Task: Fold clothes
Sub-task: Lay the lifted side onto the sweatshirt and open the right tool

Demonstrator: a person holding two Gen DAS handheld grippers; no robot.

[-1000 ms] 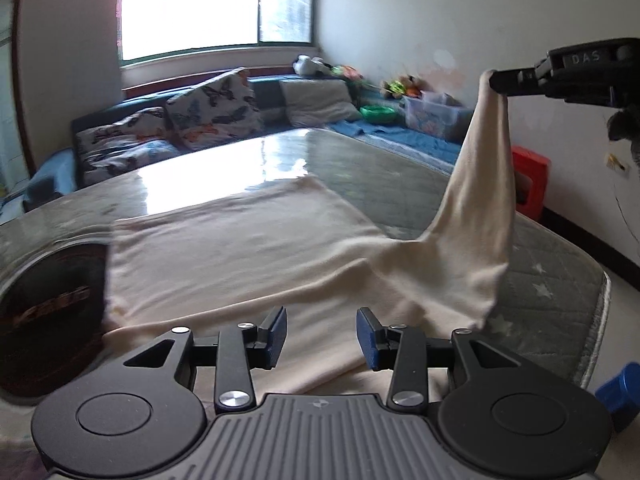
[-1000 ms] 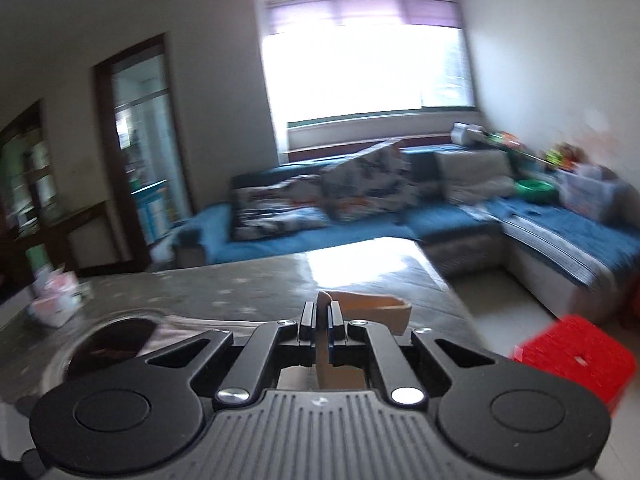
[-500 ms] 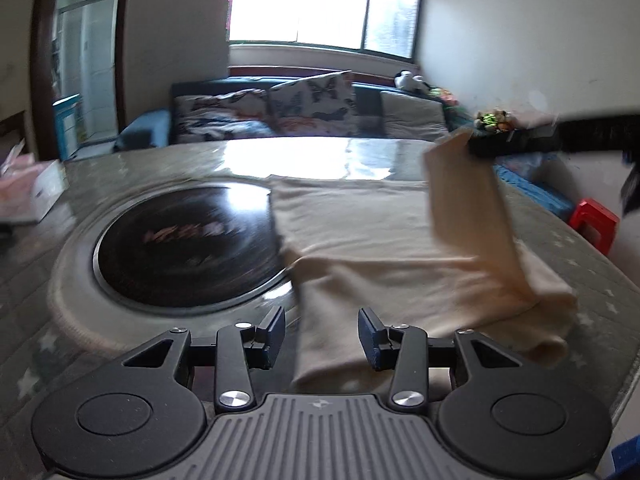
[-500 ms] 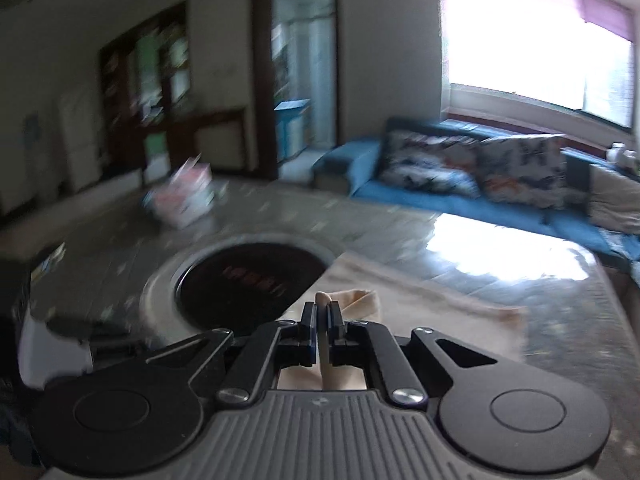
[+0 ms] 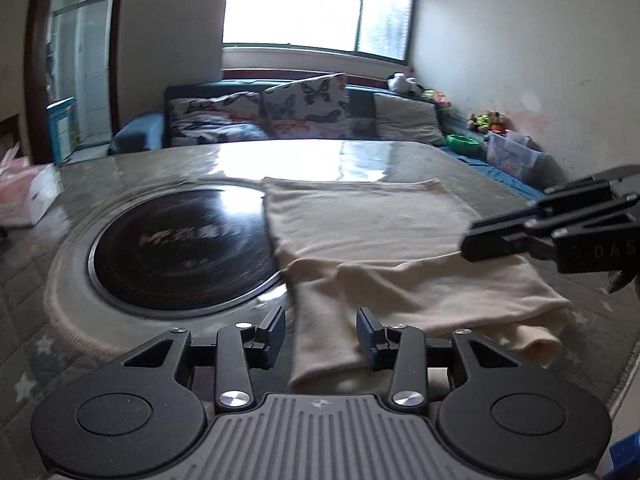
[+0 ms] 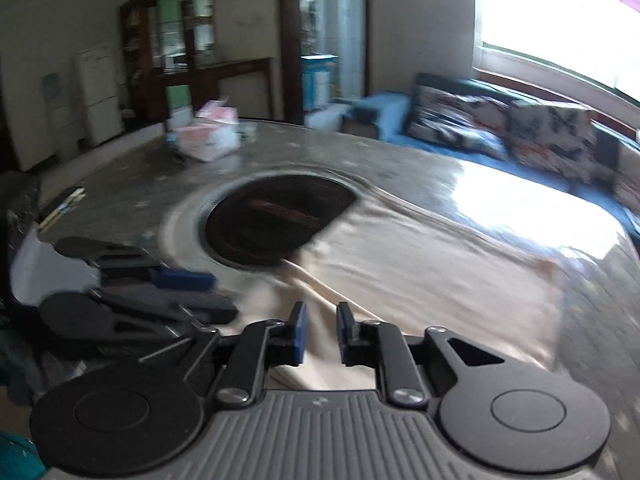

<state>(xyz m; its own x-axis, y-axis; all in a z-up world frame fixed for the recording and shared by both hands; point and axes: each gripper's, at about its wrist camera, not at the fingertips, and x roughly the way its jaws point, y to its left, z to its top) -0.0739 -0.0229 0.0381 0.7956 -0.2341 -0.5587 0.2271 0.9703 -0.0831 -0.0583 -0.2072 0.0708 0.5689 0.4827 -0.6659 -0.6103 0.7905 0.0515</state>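
Cloth (image 5: 372,224), 1; hand-held grippers, 2, agape.

Cream garment (image 5: 372,236), butterfly-print cushions (image 5: 308,106), blue sofa (image 6: 376,110).

The right gripper (image 6: 319,333) has let go: its jaws, pinched on the cream garment (image 5: 384,248) a second ago, now stand apart. The raised sleeve has dropped and lies folded across the body toward 9 o'clock. In the left wrist view the right gripper (image 5: 472,240) has sunk from 1 to 3 o'clock.
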